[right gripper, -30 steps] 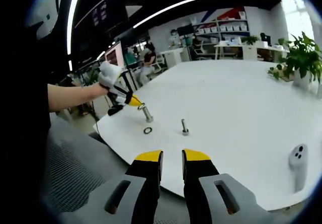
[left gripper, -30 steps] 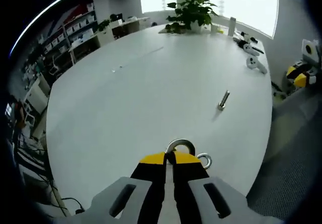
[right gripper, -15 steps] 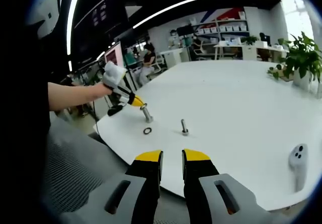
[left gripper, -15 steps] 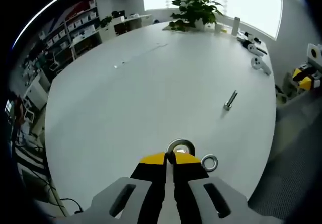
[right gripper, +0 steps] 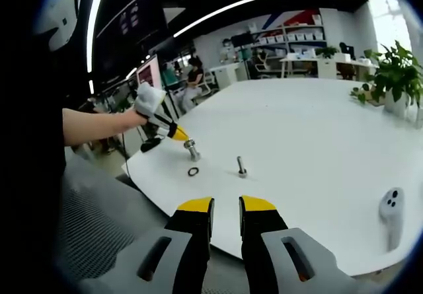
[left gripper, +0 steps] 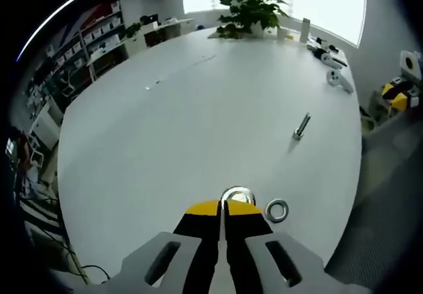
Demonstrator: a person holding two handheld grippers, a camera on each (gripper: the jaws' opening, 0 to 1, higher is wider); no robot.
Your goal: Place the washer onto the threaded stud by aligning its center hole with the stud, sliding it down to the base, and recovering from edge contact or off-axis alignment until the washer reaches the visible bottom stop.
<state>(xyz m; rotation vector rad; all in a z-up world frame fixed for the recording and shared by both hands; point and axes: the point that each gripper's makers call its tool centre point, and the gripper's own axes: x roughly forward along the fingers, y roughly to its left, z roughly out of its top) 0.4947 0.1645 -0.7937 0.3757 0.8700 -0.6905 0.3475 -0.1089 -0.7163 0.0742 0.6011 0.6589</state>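
No readable writing or brand mark can be made out on the parts or on the round white table [left gripper: 165,129]; the shelf boxes in the background are too small to be read.

In the left gripper view, the left gripper [left gripper: 223,206] is seen with its yellow-tipped jaws pressed together on the edge of a shiny silver metal washer [left gripper: 236,195], a flat ring with a dark centre hole. Against the frame of half a second ago, the ring is seen flatter and lower beyond the jaw tips. A second silver washer [left gripper: 276,210] lies flat on the table just beside it (to the right in this view), and a threaded steel stud [left gripper: 301,126] stands well apart, farther across the table.

In the right gripper view, the left gripper [right gripper: 177,133] is seen held by a person's hand [right gripper: 147,100], with its tip at the top of a near upright stud [right gripper: 192,151]; whether the washer has been threaded over it cannot be told. A dark ring [right gripper: 193,171] lies near that stud's base and the second stud [right gripper: 242,167] stands apart. The right gripper [right gripper: 225,207] is held off the table edge, jaws apart and holding nothing, as before.
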